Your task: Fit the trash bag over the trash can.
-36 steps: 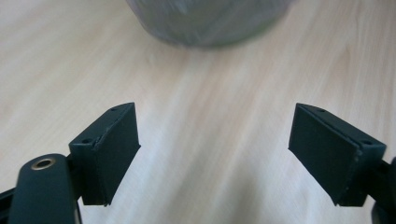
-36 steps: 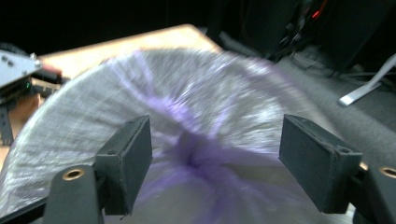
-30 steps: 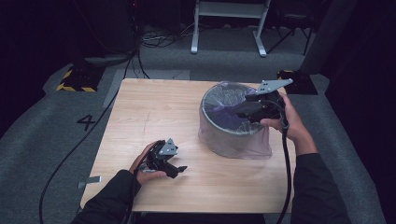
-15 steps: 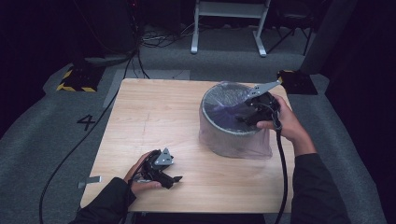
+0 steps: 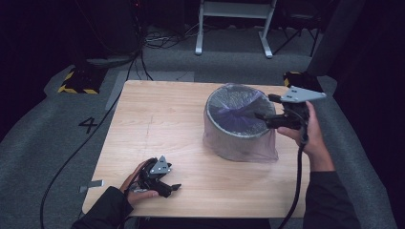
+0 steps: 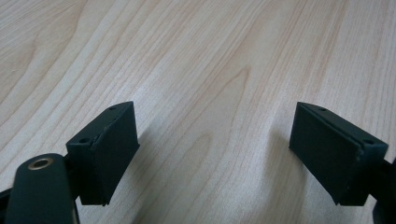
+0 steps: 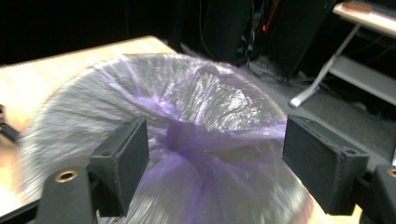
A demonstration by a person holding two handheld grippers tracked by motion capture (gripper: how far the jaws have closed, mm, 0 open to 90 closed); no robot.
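Note:
A round grey bin (image 5: 239, 136) lined with a thin purple-tinted plastic bag (image 7: 187, 116) stands on the right half of the wooden table (image 5: 162, 119). The bag's rim is folded over the bin and hangs down its sides, and the plastic bunches into a purple knot inside. My right gripper (image 5: 263, 117) is held level at the bin's right rim and points left over the opening. Its jaws are open (image 7: 215, 154) with the bag beyond them and nothing pinched. My left gripper (image 5: 173, 187) sits low at the table's front left, open (image 6: 215, 149) over bare wood.
Grey carpet surrounds the table, with a painted number 4 (image 5: 89, 125) at the left. A black cable (image 5: 71, 162) runs across the floor to the left hand. A yellow-and-black striped block (image 5: 76, 82) and a white frame (image 5: 234, 28) stand behind.
The right gripper has drawn back to the right, from over the bin's middle to its right rim. The left gripper has slid toward the table's front edge.

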